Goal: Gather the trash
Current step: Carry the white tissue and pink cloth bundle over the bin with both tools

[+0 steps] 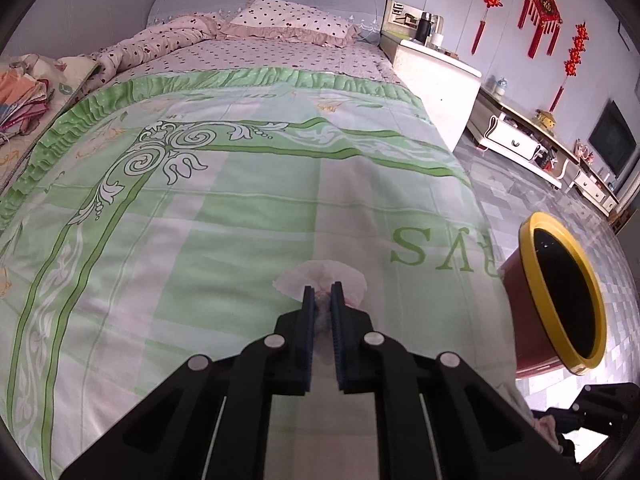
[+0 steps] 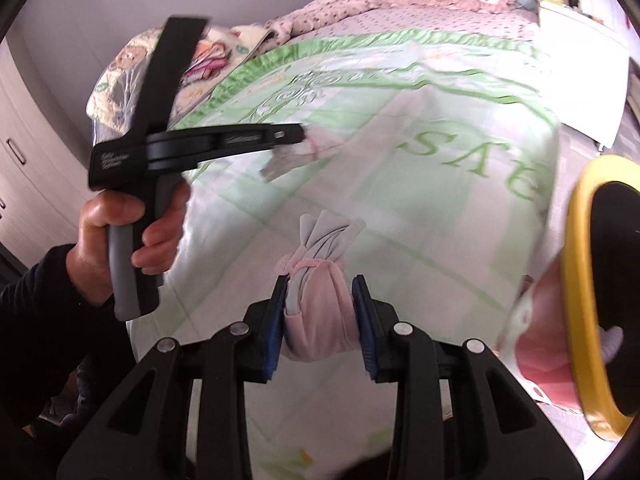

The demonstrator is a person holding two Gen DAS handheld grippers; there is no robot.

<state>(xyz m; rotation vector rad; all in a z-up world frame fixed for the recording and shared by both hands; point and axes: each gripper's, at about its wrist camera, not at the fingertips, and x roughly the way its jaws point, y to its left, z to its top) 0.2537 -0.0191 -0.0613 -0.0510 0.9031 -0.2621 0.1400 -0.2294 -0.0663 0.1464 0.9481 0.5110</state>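
Both grippers held trash: left gripper (image 1: 323, 294) pinched a thin tissue (image 1: 320, 276); right gripper (image 2: 320, 308) clamped a pink bundle (image 2: 318, 320). Beside the bin (image 1: 532, 240), that flimsy tissue could tear loose and miss.

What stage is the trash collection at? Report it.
Done: both pieces are picked up off the bed. In hand: left hand-held gripper pinches a white tissue; right hand-held gripper clamps a pink bundle. Left: drop both into the yellow-rimmed bin.

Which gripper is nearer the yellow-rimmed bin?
Right. The right gripper, holding a pink bundle, is beside the bin; the left gripper is further over the bed.
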